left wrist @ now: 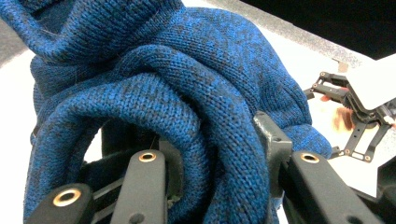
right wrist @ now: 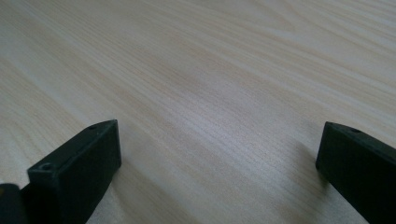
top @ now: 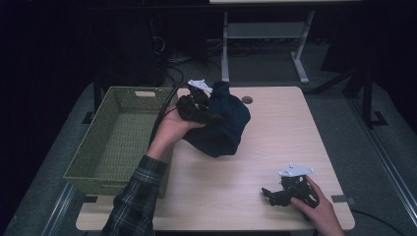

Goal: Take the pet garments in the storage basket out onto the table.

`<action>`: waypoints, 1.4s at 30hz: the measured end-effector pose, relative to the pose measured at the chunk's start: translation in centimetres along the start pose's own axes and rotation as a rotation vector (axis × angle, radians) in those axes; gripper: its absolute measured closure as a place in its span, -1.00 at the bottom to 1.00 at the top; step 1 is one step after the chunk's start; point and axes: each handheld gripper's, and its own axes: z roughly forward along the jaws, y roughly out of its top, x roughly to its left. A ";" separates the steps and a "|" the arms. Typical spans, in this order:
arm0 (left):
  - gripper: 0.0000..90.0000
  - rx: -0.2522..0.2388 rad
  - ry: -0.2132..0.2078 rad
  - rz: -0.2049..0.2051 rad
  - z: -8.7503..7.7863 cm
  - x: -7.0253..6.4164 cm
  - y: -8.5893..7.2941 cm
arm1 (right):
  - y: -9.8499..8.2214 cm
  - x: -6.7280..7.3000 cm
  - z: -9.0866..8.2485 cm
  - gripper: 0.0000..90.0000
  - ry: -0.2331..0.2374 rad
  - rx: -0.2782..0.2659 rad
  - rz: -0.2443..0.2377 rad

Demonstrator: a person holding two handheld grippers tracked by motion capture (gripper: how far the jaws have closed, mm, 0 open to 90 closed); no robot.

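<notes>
Blue sweater [left wrist: 187, 93] bunched between left fingers [left wrist: 275, 140] — clamped.

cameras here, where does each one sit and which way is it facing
High view: above the person's side, looking forward and down on the light wooden table; forearms, left gripper and right gripper show.
Left gripper view: on the left gripper, facing the bunched dark blue knitted garment clamped in its jaws.
Right gripper view: on the right gripper, facing bare tabletop between open jaws.
Shared: high and left gripper views both show the garment and right gripper.
</notes>
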 end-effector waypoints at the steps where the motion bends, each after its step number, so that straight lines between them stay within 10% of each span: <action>1: 0.37 0.004 -0.002 0.003 0.5 -0.1 0.1 | 0.0 0.0 0.0 -1.00 0.000 0.000 0.000; 26: 0.35 0.210 -0.048 0.013 14.1 -1.6 -2.3 | 0.0 0.0 0.0 -1.00 0.002 0.000 0.002; 35: 0.19 0.261 -0.024 0.020 16.8 -1.7 -3.2 | 0.0 0.0 0.0 -1.00 0.002 0.001 0.004; 42: -0.26 0.233 0.012 0.018 15.9 -1.4 -3.0 | 0.0 0.0 0.0 -1.00 0.002 0.001 0.004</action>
